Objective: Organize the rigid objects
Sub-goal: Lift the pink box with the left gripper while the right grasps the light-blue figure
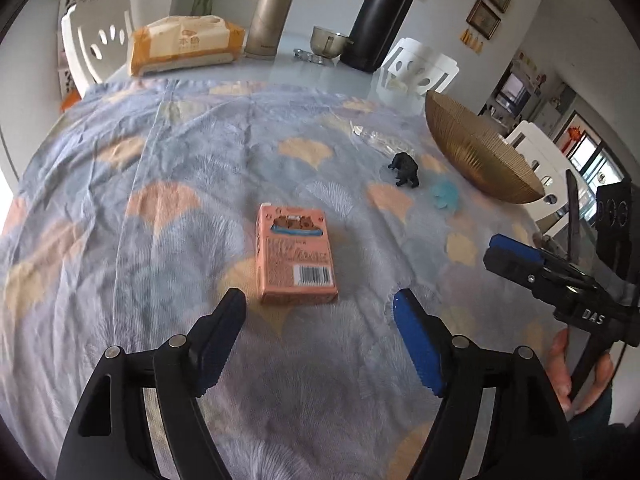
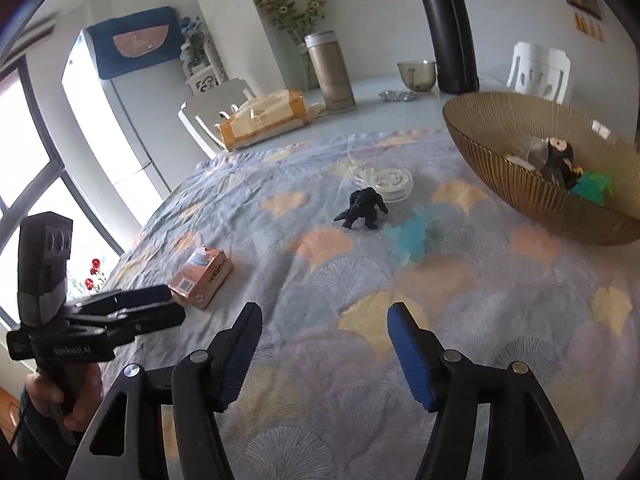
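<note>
A: How are the claws set?

B: The left gripper (image 1: 320, 300) is held wide and empty, with the pink box (image 1: 296, 256) lined up just ahead of its fingers on the cloth (image 1: 120, 200). The right gripper (image 2: 324, 312) is likewise spread, nothing between its pads.

A: Where are the things to be sorted?

B: A black figure (image 2: 362, 208), a blue figure (image 2: 412, 236) and a clear round piece (image 2: 386, 182) (perhaps a lid) are left loose near the gold bowl (image 2: 520, 192), in which a few toys are already gathered.

A home dining room: cloth-covered table (image 1: 120, 200), white chairs (image 1: 100, 40), framed pictures (image 1: 490, 4), fridge (image 2: 116, 128), flowers (image 2: 288, 4).
</note>
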